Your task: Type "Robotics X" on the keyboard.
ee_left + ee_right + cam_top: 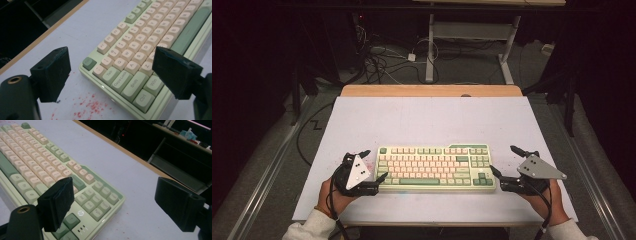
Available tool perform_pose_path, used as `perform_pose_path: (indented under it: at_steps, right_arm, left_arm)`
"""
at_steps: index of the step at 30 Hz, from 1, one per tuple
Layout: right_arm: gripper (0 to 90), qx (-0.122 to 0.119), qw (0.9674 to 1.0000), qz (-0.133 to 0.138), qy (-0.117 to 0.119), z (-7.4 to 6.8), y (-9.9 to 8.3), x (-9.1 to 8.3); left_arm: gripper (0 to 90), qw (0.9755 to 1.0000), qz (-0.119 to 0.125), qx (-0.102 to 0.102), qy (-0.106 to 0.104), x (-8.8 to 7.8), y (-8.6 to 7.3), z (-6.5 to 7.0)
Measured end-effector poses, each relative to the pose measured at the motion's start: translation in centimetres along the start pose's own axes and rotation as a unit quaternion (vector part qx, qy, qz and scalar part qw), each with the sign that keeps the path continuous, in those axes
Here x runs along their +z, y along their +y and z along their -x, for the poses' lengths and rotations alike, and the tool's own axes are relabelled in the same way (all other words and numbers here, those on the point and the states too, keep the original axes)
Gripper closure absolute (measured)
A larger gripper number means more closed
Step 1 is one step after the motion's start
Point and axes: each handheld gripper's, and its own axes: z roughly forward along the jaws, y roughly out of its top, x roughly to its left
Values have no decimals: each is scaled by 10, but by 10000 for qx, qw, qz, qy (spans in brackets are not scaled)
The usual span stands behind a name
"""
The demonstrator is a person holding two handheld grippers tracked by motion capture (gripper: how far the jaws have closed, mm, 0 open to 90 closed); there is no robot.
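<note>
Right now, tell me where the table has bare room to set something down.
Widest bare patch: behind the keyboard, up to the table's wooden far edge. The front strip is narrow. The keyboard's two ends are crowded by the left gripper and right gripper.

In the left gripper view we lose the keyboard (140, 57) past the top and right picture edges, and the right-hand jaw covers its keys beside Win and Z. In the right gripper view the keyboard's left end runs off the left picture edge, and the left-hand jaw hides several keys near its arrow cluster. From the high view we cannot read any key legends; they are too small.
</note>
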Motion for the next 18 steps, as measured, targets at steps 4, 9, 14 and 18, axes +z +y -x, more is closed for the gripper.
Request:
perform_pose_path:
  at_steps: [4,9,14,18]
  right_arm:
    - [161,-14,10000,23,-51,1,-4,-3]
    - [160,21,10000,50,-79,3,-7,-7]
    - [159,79,9999,46,-137,6,-13,-10]
    - [159,140,9998,29,-168,9,-19,-13]
  left_arm:
    - [145,10000,20,-23,15,-4,-5,-1]
    - [145,10000,-7,-61,10,-7,-11,-2]
    - [145,10000,-22,-83,27,-11,-18,-4]
    - [145,9999,-94,-134,-7,-12,-24,-6]
